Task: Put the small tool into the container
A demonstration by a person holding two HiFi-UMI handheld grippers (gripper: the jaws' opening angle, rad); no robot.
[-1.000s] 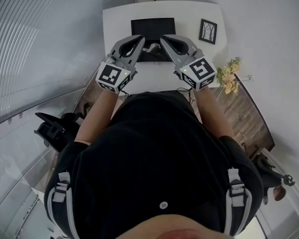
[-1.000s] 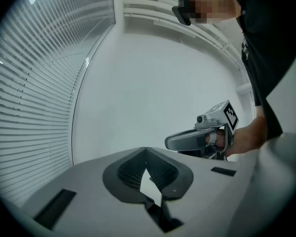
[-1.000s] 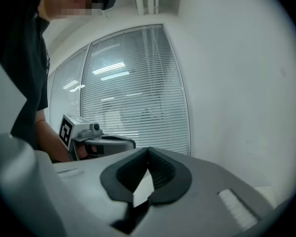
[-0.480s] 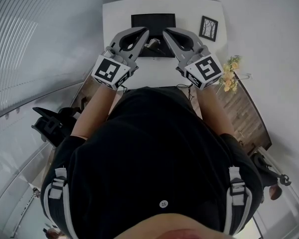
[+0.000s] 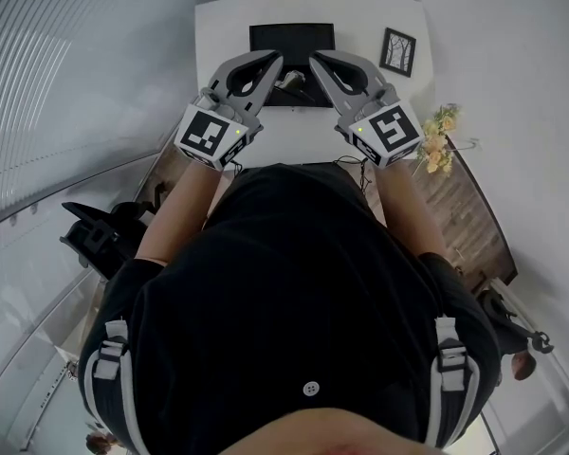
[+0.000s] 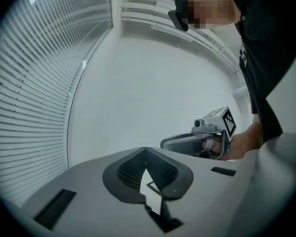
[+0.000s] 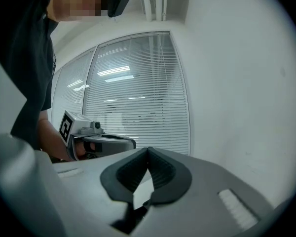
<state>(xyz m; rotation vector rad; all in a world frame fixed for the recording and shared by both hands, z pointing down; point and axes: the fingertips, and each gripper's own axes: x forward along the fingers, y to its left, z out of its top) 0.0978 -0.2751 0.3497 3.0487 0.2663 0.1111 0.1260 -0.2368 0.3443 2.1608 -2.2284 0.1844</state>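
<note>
In the head view I hold both grippers side by side above the white table (image 5: pixel 224 28), pointing away from me. The left gripper (image 5: pixel 271 59) and the right gripper (image 5: pixel 316 60) each have their jaws shut with nothing between them. A black rectangular container (image 5: pixel 292 38) lies on the table just beyond the tips. Small grey items (image 5: pixel 291 87) show between the two grippers; I cannot make out the small tool. The left gripper view shows its own closed jaws (image 6: pixel 146 150) against a bare wall. The right gripper view shows its closed jaws (image 7: pixel 148 150) against window blinds.
A framed picture (image 5: pixel 395 56) stands at the table's right end, and a bunch of flowers (image 5: pixel 435 146) lies right of the table. A black chair (image 5: pixel 99 239) stands on the floor at the left. Window blinds (image 7: pixel 138 98) run along the left side.
Both grippers sit slightly higher in the picture than a second ago, the left one raised a little. Their jaws stay closed. Over the last half second nothing has moved.
</note>
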